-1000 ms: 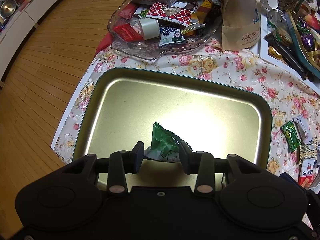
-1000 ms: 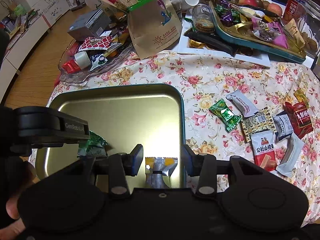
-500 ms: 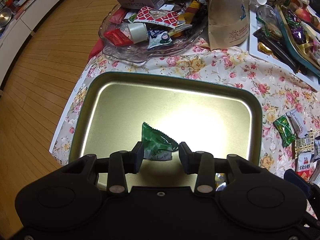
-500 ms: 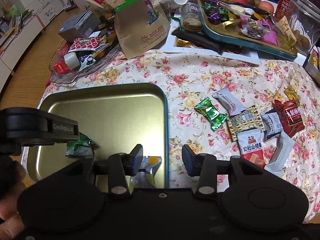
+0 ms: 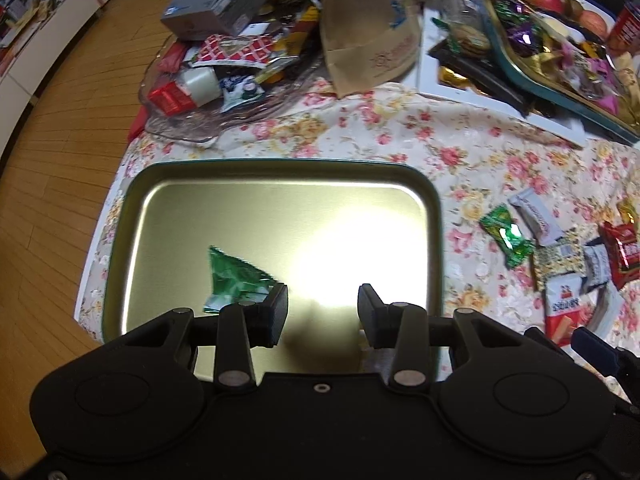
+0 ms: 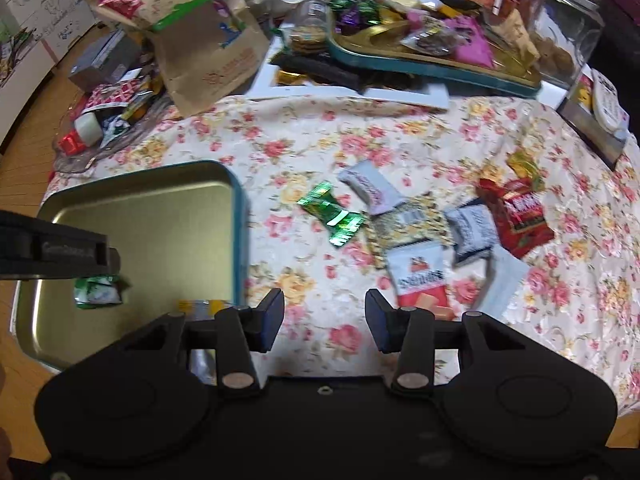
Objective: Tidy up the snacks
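Note:
A gold metal tray point(image 5: 248, 208) with a teal rim lies on the floral tablecloth. A green snack packet point(image 5: 234, 280) lies in it, left of my open, empty left gripper point(image 5: 322, 312), which hovers over the tray's near part. The tray point(image 6: 160, 208), the green packet point(image 6: 98, 290) and a yellow-and-silver packet point(image 6: 200, 306) also show in the right wrist view. My right gripper point(image 6: 324, 324) is open and empty over the cloth, right of the tray. Loose snacks lie ahead: a green candy point(image 6: 332, 214), a white bar point(image 6: 370, 190), a red-and-white wafer packet point(image 6: 420, 280) and a red packet point(image 6: 520, 214).
A glass dish point(image 5: 208, 92) of mixed snacks, a grey box point(image 5: 212, 4) and a brown paper bag point(image 5: 368, 36) stand at the back. A teal tray point(image 6: 420, 56) of sweets and a glass jar point(image 6: 568, 36) stand at the back right. Wooden floor lies left of the table.
Both grippers have pulled back and swung right. The green packet now lies left of the left gripper instead of between its fingers. The right gripper has left the tray for the cloth.

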The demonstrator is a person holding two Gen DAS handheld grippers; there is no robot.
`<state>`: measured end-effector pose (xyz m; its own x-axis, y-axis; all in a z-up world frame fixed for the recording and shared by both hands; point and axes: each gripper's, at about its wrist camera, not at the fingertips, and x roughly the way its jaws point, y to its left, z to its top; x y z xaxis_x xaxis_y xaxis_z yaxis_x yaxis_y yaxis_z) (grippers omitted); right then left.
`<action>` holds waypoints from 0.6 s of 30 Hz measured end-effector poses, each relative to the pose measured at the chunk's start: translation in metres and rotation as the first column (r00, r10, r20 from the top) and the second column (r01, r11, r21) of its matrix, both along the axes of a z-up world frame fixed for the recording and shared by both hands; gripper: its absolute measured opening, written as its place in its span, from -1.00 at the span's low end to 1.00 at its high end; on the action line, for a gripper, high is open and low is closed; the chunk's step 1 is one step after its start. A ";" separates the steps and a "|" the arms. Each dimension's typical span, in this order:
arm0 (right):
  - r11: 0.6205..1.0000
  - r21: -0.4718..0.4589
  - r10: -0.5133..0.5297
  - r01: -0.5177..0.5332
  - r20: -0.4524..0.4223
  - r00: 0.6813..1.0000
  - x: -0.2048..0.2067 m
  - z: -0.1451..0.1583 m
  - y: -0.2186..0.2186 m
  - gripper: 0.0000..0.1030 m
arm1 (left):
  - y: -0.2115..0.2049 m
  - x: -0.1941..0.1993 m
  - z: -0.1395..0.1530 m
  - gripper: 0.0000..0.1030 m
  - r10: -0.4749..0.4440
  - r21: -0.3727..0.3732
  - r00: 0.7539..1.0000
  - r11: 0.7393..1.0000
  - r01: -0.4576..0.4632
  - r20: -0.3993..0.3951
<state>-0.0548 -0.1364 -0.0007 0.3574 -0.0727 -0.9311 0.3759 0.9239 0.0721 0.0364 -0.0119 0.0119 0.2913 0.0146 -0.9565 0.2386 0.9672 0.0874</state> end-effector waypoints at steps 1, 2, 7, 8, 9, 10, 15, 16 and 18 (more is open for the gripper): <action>1.000 -0.001 -0.015 0.015 -0.005 1.000 -0.004 -0.001 -0.007 -0.10 | -0.005 -0.002 0.001 -0.06 -0.013 -0.005 1.000 1.000 0.013 -0.003; 1.000 -0.001 -0.030 0.030 -0.009 0.999 -0.007 -0.003 -0.015 -0.09 | -0.010 -0.003 0.002 -0.06 -0.025 -0.009 1.000 1.000 0.025 -0.005; 0.994 -0.007 -0.107 0.107 -0.036 0.994 -0.026 -0.011 -0.053 -0.09 | -0.036 -0.012 0.005 -0.06 -0.077 -0.033 0.997 0.997 0.076 -0.021; 0.992 -0.005 -0.127 0.127 -0.040 0.991 -0.032 -0.012 -0.062 -0.09 | -0.041 -0.013 0.005 -0.06 -0.086 -0.037 0.996 0.996 0.085 -0.026; 0.989 -0.003 -0.147 0.147 -0.044 0.988 -0.036 -0.013 -0.070 -0.08 | -0.047 -0.015 0.005 -0.06 -0.097 -0.042 0.995 0.994 0.096 -0.030; 0.986 0.000 -0.164 0.164 -0.047 0.985 -0.040 -0.015 -0.077 -0.07 | -0.052 -0.017 0.005 -0.06 -0.107 -0.046 0.994 0.993 0.105 -0.033; 0.969 -0.002 -0.247 0.248 -0.068 0.967 -0.058 -0.024 -0.109 -0.06 | -0.077 -0.026 0.007 -0.06 -0.148 -0.049 0.988 0.988 0.146 -0.035; 0.965 -0.001 -0.261 0.261 -0.072 0.963 -0.061 -0.026 -0.115 -0.06 | -0.082 -0.027 0.008 -0.06 -0.157 -0.051 0.987 0.987 0.156 -0.034; 0.959 0.000 -0.283 0.284 -0.078 0.956 -0.068 -0.030 -0.124 -0.05 | -0.091 -0.031 0.011 -0.06 -0.173 -0.058 0.984 0.984 0.170 -0.033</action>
